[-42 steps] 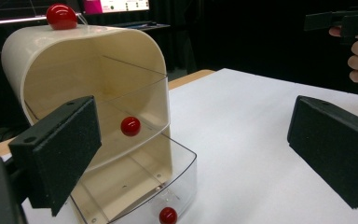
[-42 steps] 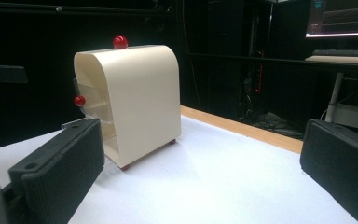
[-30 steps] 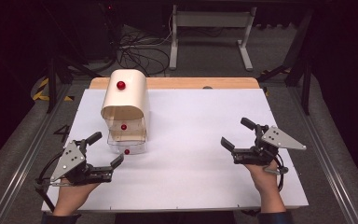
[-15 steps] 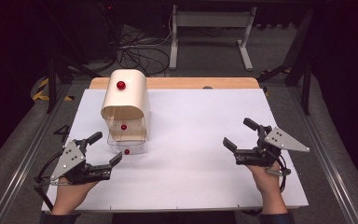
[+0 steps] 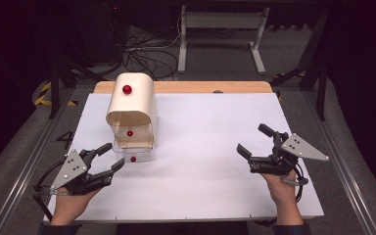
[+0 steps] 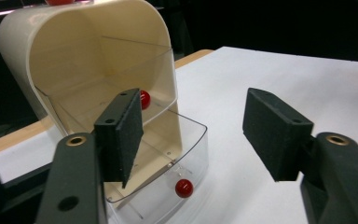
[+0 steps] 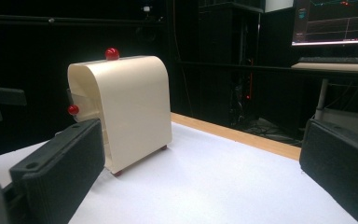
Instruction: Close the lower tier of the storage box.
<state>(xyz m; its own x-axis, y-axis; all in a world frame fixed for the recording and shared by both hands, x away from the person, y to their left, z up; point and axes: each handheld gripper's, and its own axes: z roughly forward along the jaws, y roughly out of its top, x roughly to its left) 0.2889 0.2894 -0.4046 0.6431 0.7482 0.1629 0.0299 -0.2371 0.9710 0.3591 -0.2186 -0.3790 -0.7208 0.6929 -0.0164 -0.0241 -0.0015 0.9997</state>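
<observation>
A cream arched cabinet (image 5: 132, 105) (image 6: 88, 56) (image 7: 130, 107) stands at the back left of the white table sheet (image 5: 210, 147), with a red knob (image 5: 127, 89) on top. It holds two clear drawers with red knobs; the lower drawer (image 5: 139, 152) (image 6: 191, 140) sticks out toward me, its knob (image 6: 184, 187) at the front. My left gripper (image 5: 114, 155) (image 6: 196, 135) sits just left of that drawer's front. Its jaws have just been closing, stand partly apart, and have nothing between them. My right gripper (image 5: 250, 138) (image 7: 200, 177) rests at the right side, open and empty, aimed at the cabinet.
A wooden table edge (image 5: 200, 87) runs along the back. Behind it are a grey desk frame (image 5: 220, 29) and cables (image 5: 147, 49) on the floor. Metal rails (image 5: 24, 166) flank the table. A monitor (image 7: 335, 21) glows at the back right.
The left gripper's jaws have come closer together, with nothing between them. The right gripper and the cabinet stay where they were.
</observation>
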